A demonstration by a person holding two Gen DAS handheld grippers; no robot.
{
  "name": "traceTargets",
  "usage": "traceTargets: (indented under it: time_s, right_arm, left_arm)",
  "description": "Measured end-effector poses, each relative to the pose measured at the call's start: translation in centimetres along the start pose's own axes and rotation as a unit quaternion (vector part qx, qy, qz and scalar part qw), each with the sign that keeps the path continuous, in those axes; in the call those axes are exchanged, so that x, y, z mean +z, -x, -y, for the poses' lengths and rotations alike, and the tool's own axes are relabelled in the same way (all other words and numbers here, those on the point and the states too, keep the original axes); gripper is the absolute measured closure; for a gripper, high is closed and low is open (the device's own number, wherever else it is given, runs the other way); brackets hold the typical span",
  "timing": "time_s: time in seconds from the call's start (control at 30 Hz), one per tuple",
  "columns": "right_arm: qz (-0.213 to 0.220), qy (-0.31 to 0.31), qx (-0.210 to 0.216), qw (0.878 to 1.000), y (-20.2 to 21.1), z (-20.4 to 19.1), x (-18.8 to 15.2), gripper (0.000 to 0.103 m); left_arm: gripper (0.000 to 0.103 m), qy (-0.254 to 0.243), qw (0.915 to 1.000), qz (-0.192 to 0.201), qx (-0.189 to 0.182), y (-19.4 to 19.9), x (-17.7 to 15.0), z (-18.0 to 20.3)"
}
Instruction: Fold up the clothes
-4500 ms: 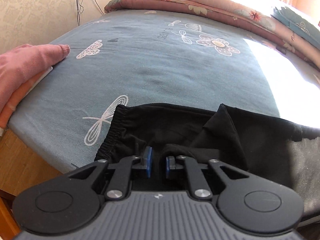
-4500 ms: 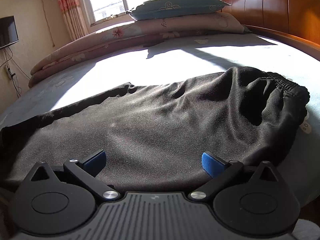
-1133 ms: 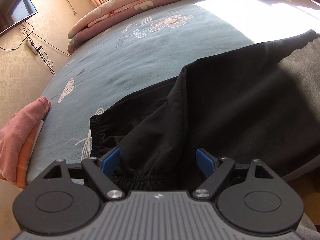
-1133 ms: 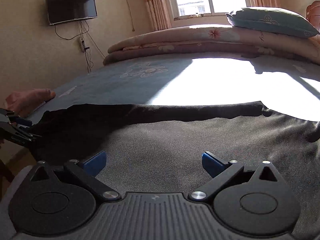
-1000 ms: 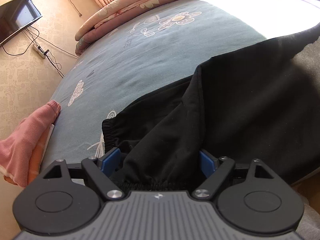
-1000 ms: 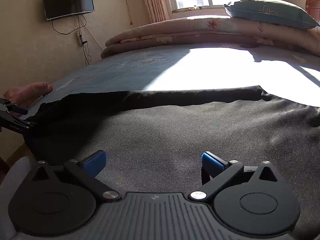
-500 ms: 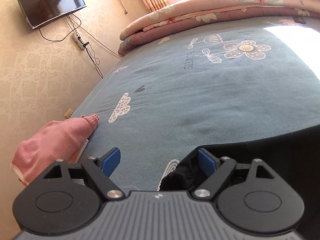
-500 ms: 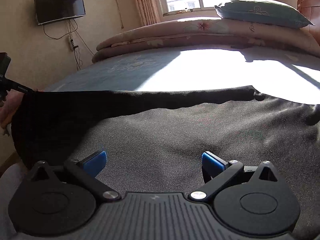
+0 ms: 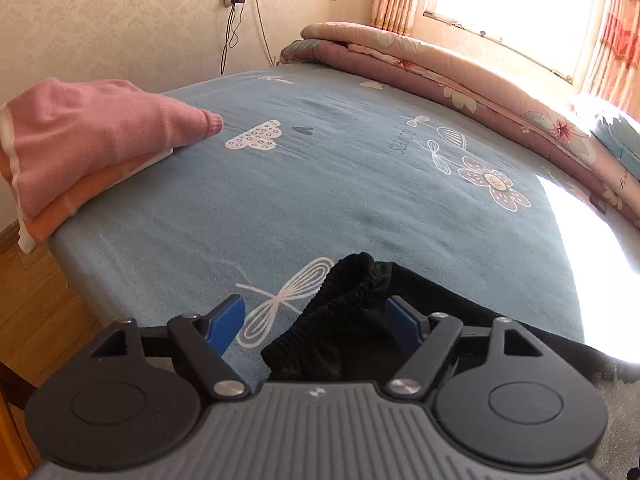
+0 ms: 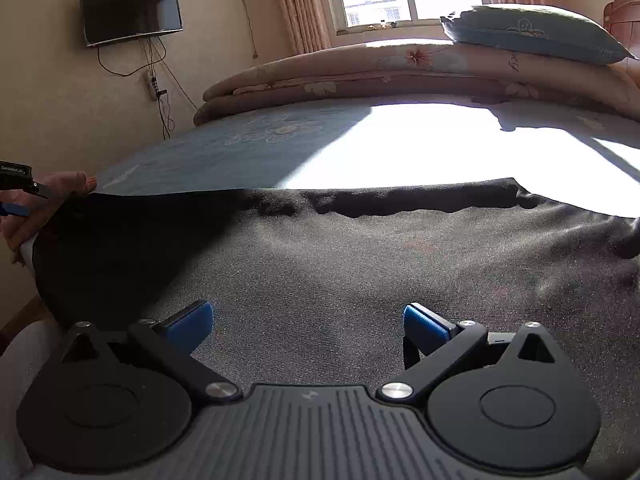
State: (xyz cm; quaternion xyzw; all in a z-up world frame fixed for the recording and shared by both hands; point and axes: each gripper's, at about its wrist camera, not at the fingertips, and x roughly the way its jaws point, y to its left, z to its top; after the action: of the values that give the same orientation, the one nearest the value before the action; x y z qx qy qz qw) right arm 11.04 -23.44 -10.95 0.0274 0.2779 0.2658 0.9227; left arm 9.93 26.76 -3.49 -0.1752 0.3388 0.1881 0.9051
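Observation:
Black trousers [image 10: 360, 264] lie spread across the blue bed sheet [image 9: 340, 184], one long edge folded over along the far side. Their elastic cuff [image 9: 340, 312] is bunched at the bed's near edge. My left gripper [image 9: 314, 322] is open, and the cuff sits between its blue pads, closer to the right pad [image 9: 402, 322]. My right gripper [image 10: 307, 326] is open just above the middle of the trousers with nothing held. In the right wrist view the left gripper [image 10: 16, 196] shows at the far left, by the trousers' end.
A stack of folded pink and orange clothes [image 9: 80, 148] sits at the bed's left corner. Folded quilts [image 10: 400, 68] and a pillow [image 10: 532, 32] line the far side under the window. Wooden floor [image 9: 32, 292] lies left of the bed. A TV [image 10: 130, 10] hangs on the wall.
The left gripper, shut on the trousers 4.5 s ago, is now open and has swung left to the cuff end. The right gripper has stayed open over the trousers.

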Motion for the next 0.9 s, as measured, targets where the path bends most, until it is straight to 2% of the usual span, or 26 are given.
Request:
traceTargets:
  time_s: [0.07, 0.17, 0.2, 0.27, 0.33, 0.37, 0.43, 0.5, 0.53, 0.6, 0.67, 0.77, 0.9]
  right_arm:
    - [0.017, 0.02, 0.005, 1.0, 0.6, -0.5, 0.1, 0.002]
    - [0.032, 0.061, -0.004, 0.998, 1.2, -1.5, -0.1, 0.007]
    - [0.024, 0.067, -0.003, 0.997, 1.0, -1.7, -0.3, 0.01]
    - [0.008, 0.078, -0.003, 0.997, 0.7, -2.0, -0.6, 0.023]
    - [-0.009, 0.09, -0.003, 0.996, 0.4, -2.3, -1.0, 0.029]
    - [-0.017, 0.095, -0.003, 0.995, 0.2, -2.4, -1.1, 0.03]
    - [-0.032, 0.106, -0.003, 0.994, -0.1, -2.7, -1.5, 0.03]
    - [-0.029, 0.115, -0.008, 0.993, -0.2, -2.9, -1.6, 0.029]
    - [-0.028, 0.111, -0.007, 0.993, -0.2, -2.8, -1.6, 0.029]
    - [-0.026, 0.102, -0.005, 0.994, -0.2, -2.7, -1.5, 0.029]
    - [-0.021, 0.1, -0.001, 0.995, -0.1, -2.8, -1.4, 0.027]
    - [-0.012, 0.102, 0.008, 0.995, -0.1, -3.4, -1.3, 0.024]
    - [0.005, 0.117, 0.02, 0.993, 0.3, -4.0, -1.0, 0.024]
  left_arm:
    - [0.047, 0.028, 0.9995, -0.007, -0.01, -0.3, -1.1, -1.1]
    - [0.048, 0.068, 0.9972, -0.019, -0.026, -1.1, -2.5, -2.5]
    - [0.049, 0.079, 0.9961, -0.024, -0.031, -1.4, -2.8, -2.8]
    - [0.053, 0.063, 0.9971, -0.038, -0.021, -2.3, -3.1, -2.6]
    - [0.054, 0.034, 0.9973, -0.06, 0.026, -3.0, -3.3, -2.0]
    - [0.054, 0.024, 0.9971, -0.061, 0.039, -2.9, -3.4, -1.9]
    - [0.054, 0.025, 0.9976, -0.053, 0.037, -1.9, -3.4, -2.0]
    - [0.054, 0.013, 0.9982, -0.037, 0.044, -0.6, -3.1, -1.5]
    - [0.054, -0.003, 0.9987, -0.027, 0.043, 0.2, -2.9, -0.8]
    - [0.05, -0.04, 0.999, -0.002, 0.019, 1.7, -2.6, 1.0]
    - [0.04, -0.072, 0.9972, 0.01, -0.018, 2.1, -2.2, 3.1]
    - [0.039, -0.112, 0.9922, -0.006, -0.054, 0.7, -2.5, 5.7]
    - [0.04, -0.126, 0.9902, -0.043, -0.04, -1.6, -4.2, 7.1]
